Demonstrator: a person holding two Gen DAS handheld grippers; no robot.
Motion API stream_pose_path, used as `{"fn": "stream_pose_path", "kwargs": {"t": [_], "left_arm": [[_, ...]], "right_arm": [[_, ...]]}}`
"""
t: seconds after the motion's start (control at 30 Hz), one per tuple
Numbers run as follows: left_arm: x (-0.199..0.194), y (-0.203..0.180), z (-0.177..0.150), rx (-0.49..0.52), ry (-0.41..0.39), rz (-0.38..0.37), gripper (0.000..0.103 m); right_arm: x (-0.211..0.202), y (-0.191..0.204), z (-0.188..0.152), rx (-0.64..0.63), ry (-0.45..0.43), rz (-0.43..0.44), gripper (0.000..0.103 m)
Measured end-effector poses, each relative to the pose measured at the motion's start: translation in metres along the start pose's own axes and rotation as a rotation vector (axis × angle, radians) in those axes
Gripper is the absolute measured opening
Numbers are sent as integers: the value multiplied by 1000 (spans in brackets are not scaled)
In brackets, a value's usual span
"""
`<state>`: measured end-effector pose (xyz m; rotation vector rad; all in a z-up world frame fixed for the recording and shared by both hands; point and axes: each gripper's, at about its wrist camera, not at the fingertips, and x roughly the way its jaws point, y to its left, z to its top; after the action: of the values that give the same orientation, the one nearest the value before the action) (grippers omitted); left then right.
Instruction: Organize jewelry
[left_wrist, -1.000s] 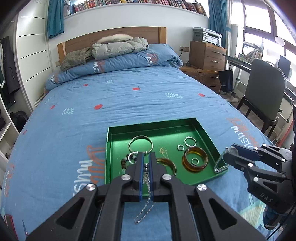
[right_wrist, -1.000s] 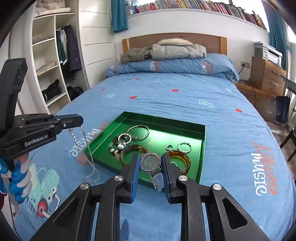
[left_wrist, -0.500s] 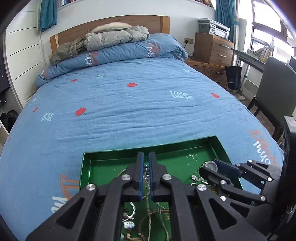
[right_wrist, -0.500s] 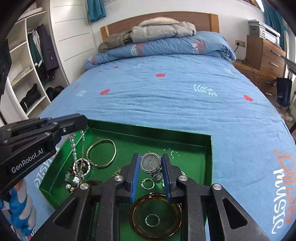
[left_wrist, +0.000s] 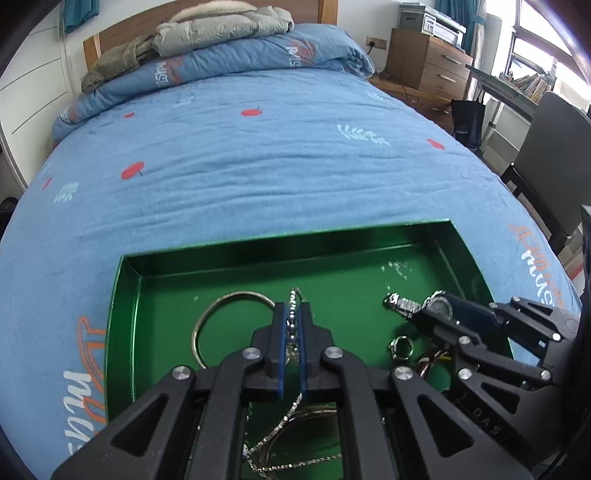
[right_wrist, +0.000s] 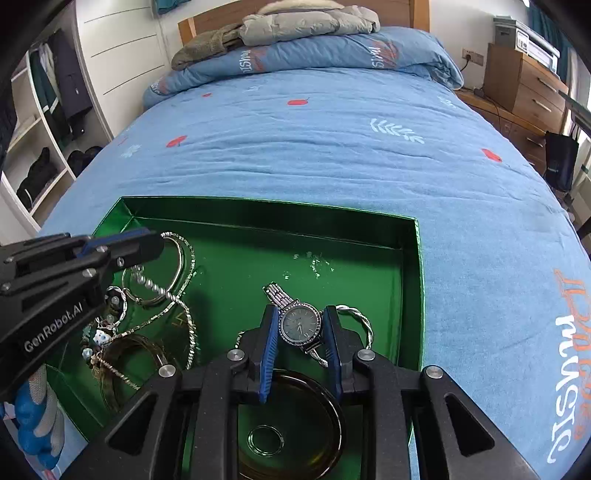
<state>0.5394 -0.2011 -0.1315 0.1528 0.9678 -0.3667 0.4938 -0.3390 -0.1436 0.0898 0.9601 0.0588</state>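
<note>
A blue bed (right_wrist: 332, 155) carries a green tray (right_wrist: 410, 280); over it the right gripper (right_wrist: 300, 334) clasps a silver watch (right_wrist: 300, 325) by its face; the left gripper (left_wrist: 291, 328) pinches a silver chain (left_wrist: 293, 317) trailing into the tray, among a thin bangle (left_wrist: 221, 317), an amber bangle (right_wrist: 291, 424) and small rings.
</note>
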Motion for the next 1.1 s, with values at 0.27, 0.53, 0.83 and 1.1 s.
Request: {"fn": "stream_pose_path", "kwargs": {"t": [0.27,0.53,0.83,1.1], "left_arm": [[7,8,-12,-40,67,-41,8],[-47,20,-25,-63,-1,-33,22],[-142,25,-75,-93,-117,7,34],[-212,17,-125,-78,-206,63,34]], "right_arm": [[-15,-9,-4,41,-18,28,45],[-59,-7,-11,54,-61,36,48],[-133,7,-54,56,-109,45,49],[-194,27,-109,26,-136,37,51]]}}
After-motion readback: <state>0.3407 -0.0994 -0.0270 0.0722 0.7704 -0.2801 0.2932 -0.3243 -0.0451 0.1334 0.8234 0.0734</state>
